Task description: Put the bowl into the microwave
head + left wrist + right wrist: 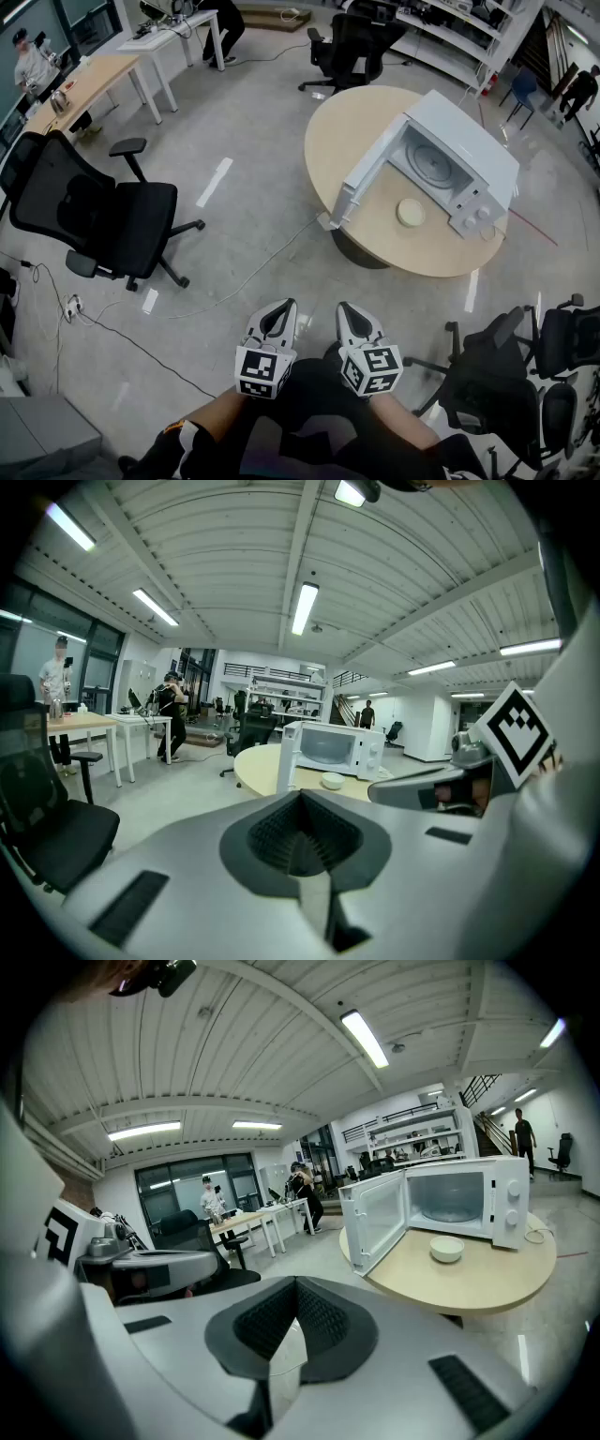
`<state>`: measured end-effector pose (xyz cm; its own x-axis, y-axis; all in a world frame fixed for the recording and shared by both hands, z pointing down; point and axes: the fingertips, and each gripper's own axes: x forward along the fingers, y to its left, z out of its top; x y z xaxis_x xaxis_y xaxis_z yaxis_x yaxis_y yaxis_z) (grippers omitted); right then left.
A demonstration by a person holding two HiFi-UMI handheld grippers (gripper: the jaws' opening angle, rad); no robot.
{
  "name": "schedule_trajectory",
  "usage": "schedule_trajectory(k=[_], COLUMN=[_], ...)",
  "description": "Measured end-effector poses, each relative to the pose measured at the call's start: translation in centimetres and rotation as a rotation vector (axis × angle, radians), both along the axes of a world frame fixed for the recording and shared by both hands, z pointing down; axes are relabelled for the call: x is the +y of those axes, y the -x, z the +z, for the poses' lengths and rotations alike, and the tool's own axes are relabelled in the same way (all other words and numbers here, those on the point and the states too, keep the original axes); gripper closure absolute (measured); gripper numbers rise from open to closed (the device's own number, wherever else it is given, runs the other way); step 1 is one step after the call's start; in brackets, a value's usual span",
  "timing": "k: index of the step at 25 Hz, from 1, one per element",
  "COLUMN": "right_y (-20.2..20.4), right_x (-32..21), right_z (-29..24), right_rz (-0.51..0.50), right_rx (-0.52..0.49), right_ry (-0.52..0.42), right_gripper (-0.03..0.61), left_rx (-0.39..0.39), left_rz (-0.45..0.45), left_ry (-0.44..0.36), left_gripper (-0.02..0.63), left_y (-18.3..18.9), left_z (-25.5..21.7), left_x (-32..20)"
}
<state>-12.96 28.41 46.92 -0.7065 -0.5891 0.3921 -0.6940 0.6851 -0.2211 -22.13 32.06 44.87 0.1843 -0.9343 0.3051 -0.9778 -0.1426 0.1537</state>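
Observation:
A pale bowl (pixel 411 213) sits on the round wooden table (pixel 335 141), just in front of the white microwave (pixel 463 157). The microwave door (pixel 364 180) hangs wide open to the left. Both grippers are held low by my lap, well short of the table. My left gripper (pixel 279 306) and right gripper (pixel 353 308) sit side by side, jaws together and holding nothing. In the left gripper view the bowl (pixel 332 781) and microwave (pixel 338 746) are small beyond the shut left gripper (pixel 302 797). In the right gripper view the bowl (pixel 446 1249) lies before the open microwave (pixel 469 1196), past the right gripper (pixel 295 1283).
A black office chair (pixel 105 214) stands at the left and more chairs (pixel 502 375) crowd the lower right, near the table's edge. Another chair (pixel 352 45) is beyond the table. Cables (pixel 141 323) trail across the grey floor. Desks (pixel 86 82) and people are far off.

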Motion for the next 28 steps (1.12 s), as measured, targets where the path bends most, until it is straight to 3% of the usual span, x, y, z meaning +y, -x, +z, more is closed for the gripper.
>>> schedule_trajectory(k=[14,28], right_y=[-4.4,-9.4], right_x=[-6.0,-14.4], right_z=[0.2,-0.7], right_rz=[0.060,0.121], right_rx=[0.009,-0.045], right_ry=[0.027,0.040], right_gripper=[0.563,0.563], left_rx=[0.011,-0.023], left_rz=[0.062,0.117], left_ry=[0.029,0.038], left_gripper=[0.568,0.568], left_y=[-4.6,-9.9], left_z=[0.4,-0.7], left_x=[-6.5,-15.2])
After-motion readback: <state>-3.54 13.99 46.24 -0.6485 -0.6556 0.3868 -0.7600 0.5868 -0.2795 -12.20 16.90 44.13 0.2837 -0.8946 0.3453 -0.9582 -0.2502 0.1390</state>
